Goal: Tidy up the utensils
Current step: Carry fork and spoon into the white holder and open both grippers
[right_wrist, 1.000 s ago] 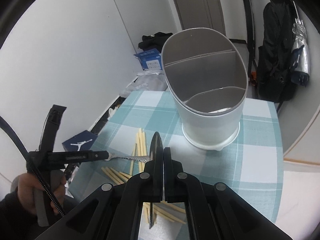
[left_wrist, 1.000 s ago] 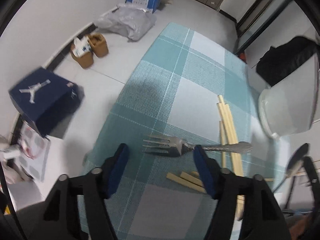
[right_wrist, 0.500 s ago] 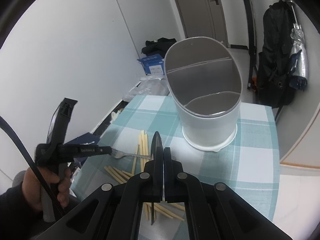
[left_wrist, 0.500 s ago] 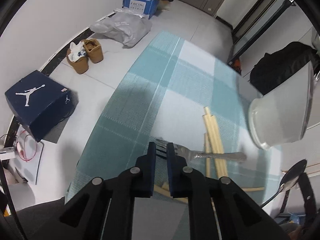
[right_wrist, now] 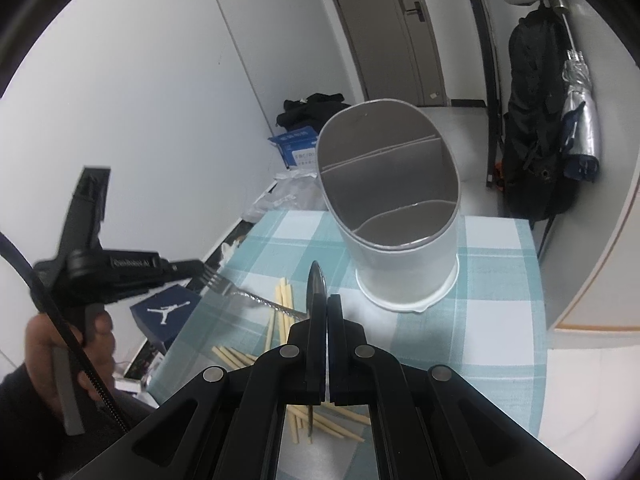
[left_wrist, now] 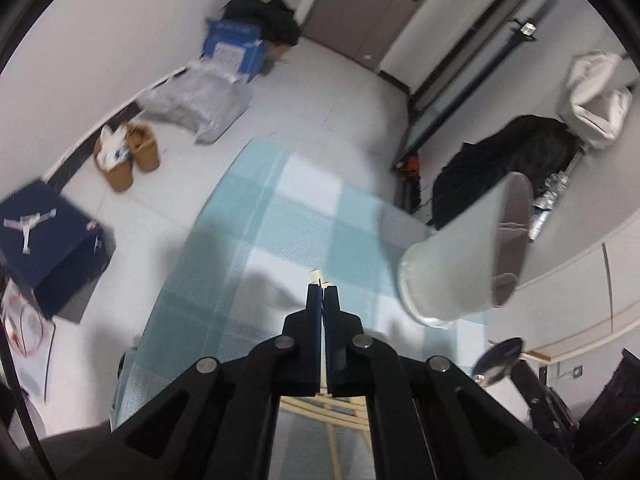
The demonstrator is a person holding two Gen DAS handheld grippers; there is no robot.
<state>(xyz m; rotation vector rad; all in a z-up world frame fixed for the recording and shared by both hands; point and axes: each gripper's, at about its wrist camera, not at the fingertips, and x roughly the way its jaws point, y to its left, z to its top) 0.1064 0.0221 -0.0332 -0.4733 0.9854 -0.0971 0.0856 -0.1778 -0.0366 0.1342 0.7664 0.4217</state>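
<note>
My left gripper point(left_wrist: 323, 294) is shut on the silver fork point(right_wrist: 240, 290) at its tines and holds it lifted above the table; the fork is hidden in the left wrist view. From the right wrist view the left gripper point(right_wrist: 192, 270) shows at the left. My right gripper point(right_wrist: 326, 304) is shut on a spoon point(right_wrist: 316, 280), held edge-on; its bowl also shows in the left wrist view point(left_wrist: 498, 360). The white divided utensil holder point(right_wrist: 400, 232) stands ahead on the checked cloth point(right_wrist: 500, 320); it also shows in the left wrist view point(left_wrist: 460, 264). Several chopsticks point(right_wrist: 280, 312) lie on the cloth.
A navy shoebox point(left_wrist: 44, 240), slippers point(left_wrist: 128, 156), a grey bag point(left_wrist: 200, 104) and a blue box point(left_wrist: 234, 44) lie on the floor to the left. A black backpack point(right_wrist: 536, 128) and umbrella point(right_wrist: 580, 112) stand by the wall at the right.
My left gripper closed on the fork's tines and lifted it off the cloth, tilting upward. My right gripper rose a little with the spoon.
</note>
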